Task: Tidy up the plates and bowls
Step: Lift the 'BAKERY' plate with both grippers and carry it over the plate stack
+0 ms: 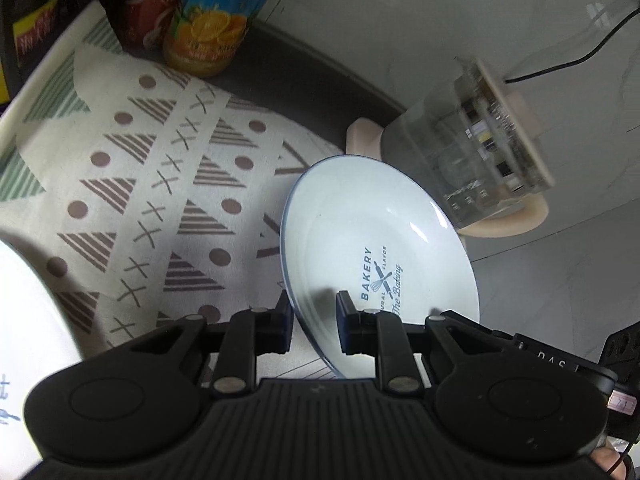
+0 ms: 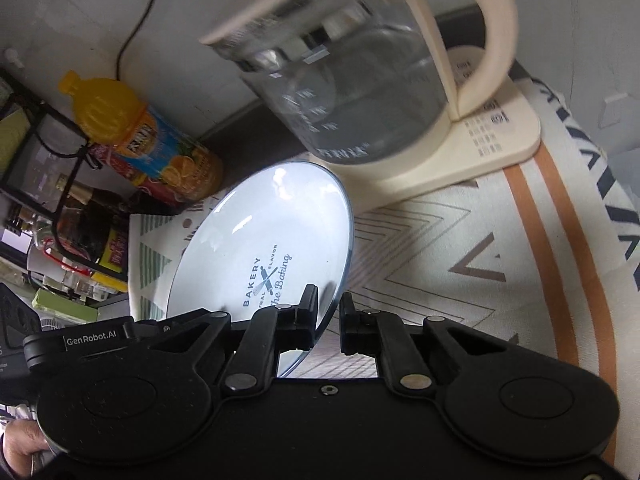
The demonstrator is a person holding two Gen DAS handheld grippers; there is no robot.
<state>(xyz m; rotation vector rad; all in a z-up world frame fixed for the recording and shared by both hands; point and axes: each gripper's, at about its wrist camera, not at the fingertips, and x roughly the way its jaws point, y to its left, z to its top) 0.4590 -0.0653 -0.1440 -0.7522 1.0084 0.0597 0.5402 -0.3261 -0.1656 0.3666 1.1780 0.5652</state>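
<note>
A white plate (image 1: 380, 232) with a thin blue rim and a blue "BAKERY" print hangs tilted above the patterned tablecloth (image 1: 160, 200). My left gripper (image 1: 314, 300) is shut on its near left rim, one pad under the plate and one on its face. In the right wrist view what looks like the same plate (image 2: 264, 220) leans to the left, and my right gripper (image 2: 330, 300) is shut on its near right rim. Another white plate (image 1: 28, 320) with blue print shows partly at the far left.
A glass kettle (image 2: 352, 92) on a cream base stands just behind the plate. An orange juice bottle (image 2: 152, 148) and a red bottle (image 1: 152, 4) stand at the back left by the wall. A black wire rack (image 2: 48, 184) with bottles borders the left side.
</note>
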